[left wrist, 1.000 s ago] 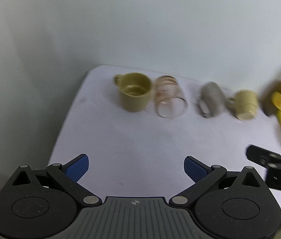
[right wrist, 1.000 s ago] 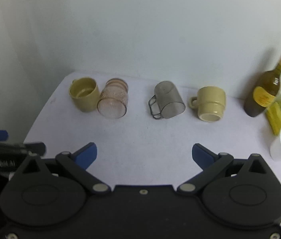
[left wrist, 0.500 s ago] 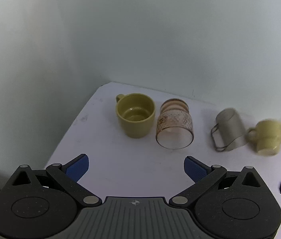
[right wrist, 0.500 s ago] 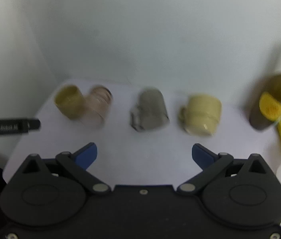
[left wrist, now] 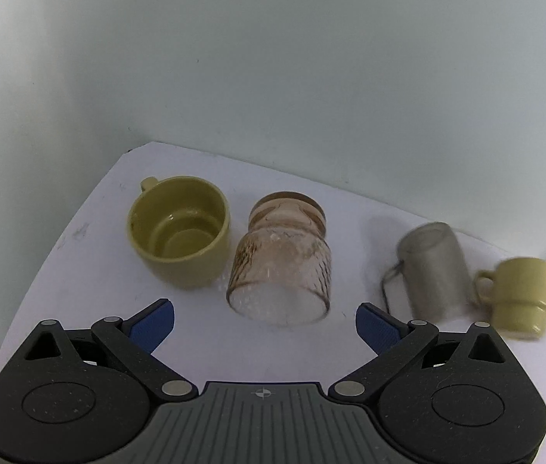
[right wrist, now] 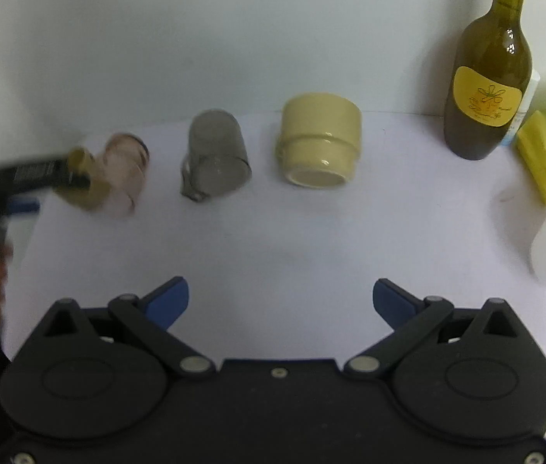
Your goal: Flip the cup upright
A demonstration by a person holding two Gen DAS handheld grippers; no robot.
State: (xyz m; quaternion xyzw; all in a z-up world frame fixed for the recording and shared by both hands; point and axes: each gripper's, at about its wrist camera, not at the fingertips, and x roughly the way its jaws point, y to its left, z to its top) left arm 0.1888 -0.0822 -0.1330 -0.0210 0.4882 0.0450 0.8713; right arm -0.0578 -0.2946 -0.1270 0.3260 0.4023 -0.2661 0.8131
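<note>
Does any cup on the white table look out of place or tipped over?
Yes. The pink textured glass, grey glass mug and cream ceramic mug lie on their sides; the olive ceramic mug seems tilted.

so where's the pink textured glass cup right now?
Left wrist view: the pink textured glass cup lies on its side just ahead of the open left gripper, between the olive-green mug and grey metal mug.
</note>
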